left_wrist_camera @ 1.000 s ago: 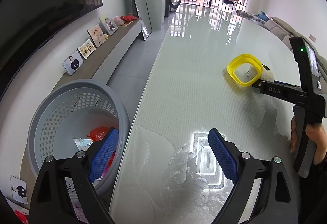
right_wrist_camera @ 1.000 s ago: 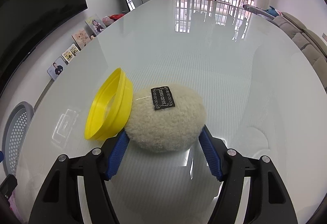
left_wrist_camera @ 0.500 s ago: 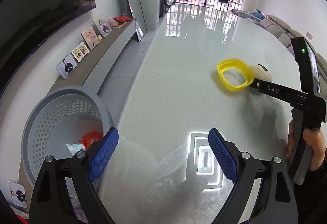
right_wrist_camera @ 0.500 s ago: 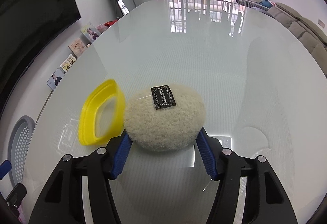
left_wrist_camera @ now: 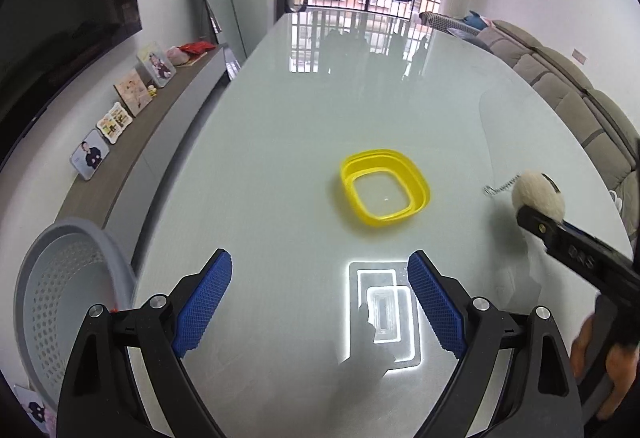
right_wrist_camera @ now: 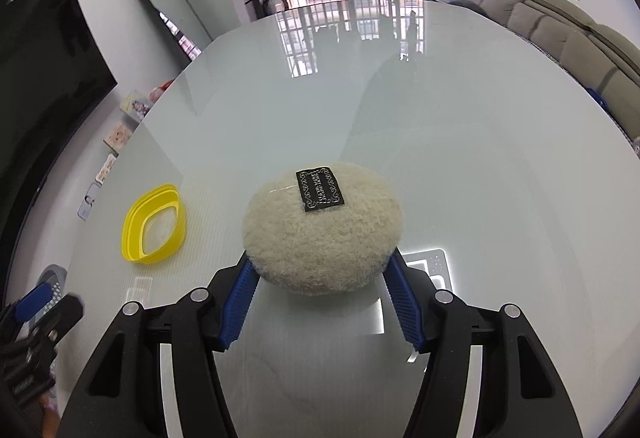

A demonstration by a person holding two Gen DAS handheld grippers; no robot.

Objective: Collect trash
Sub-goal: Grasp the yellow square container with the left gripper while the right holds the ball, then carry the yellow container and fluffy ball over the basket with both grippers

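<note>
Fleecy pad (right_wrist_camera: 322,232) label-up, long axis crosswise between right gripper (right_wrist_camera: 320,294) fingers

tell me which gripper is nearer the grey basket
Left. The left gripper hangs open right beside the grey basket; the right gripper, gripping the fluffy pad, is across the table.

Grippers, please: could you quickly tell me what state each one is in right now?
Left gripper: open, holding nothing.
Right gripper: closed on the fluffy cream pad.
</note>
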